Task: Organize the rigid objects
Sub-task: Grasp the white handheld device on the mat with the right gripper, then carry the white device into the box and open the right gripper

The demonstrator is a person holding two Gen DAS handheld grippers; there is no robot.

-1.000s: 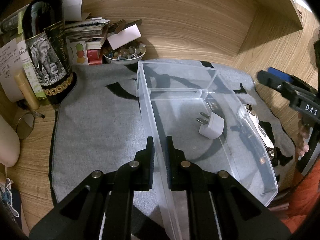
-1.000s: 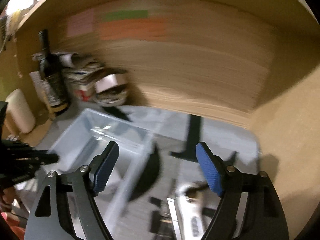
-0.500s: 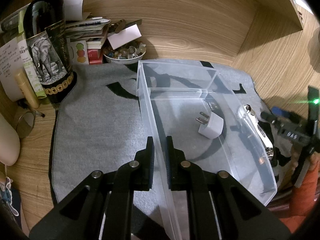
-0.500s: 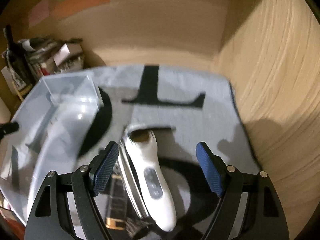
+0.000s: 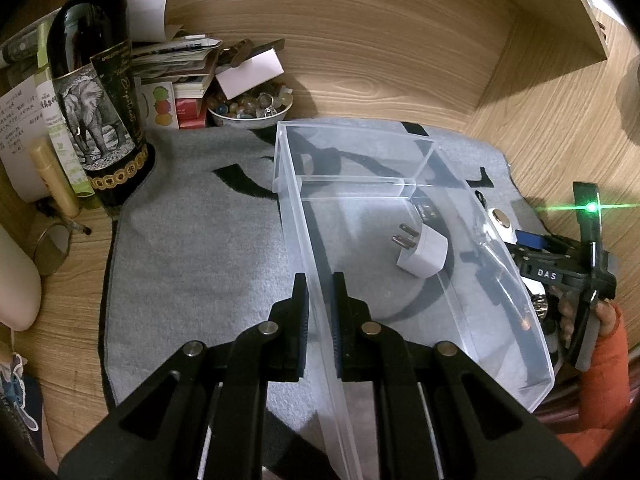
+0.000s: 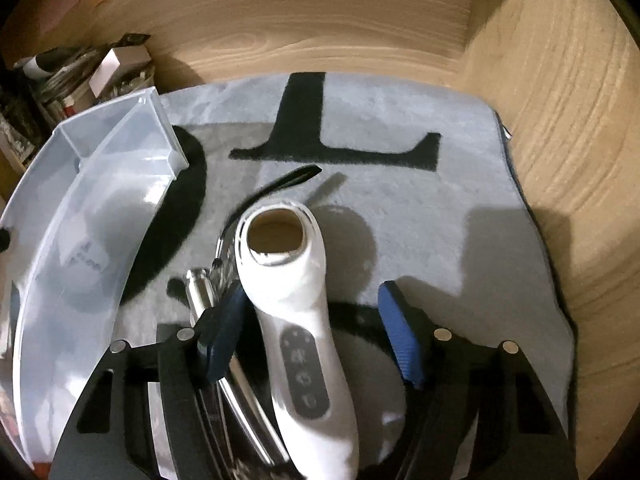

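A clear plastic bin (image 5: 496,280) stands on the grey mat, with a white plug adapter (image 5: 422,254) inside it. My left gripper (image 5: 320,312) is shut on the bin's left wall. The bin also shows in the right wrist view (image 6: 80,248). My right gripper (image 6: 314,332) is open, its blue pads on either side of a white handheld device (image 6: 296,320) with buttons that lies on the mat beside the bin. A shiny metal tool (image 6: 204,292) lies along the device's left side, by the left pad.
A dark wine bottle (image 5: 96,92), stacked papers and a bowl of stones (image 5: 250,106) stand at the back left. Wooden walls close the back and right. The grey mat (image 6: 400,200) with black letters lies beyond the device.
My right gripper has swung down and come low over the white device, which now lies between its open fingers. The left gripper and bin have not moved.
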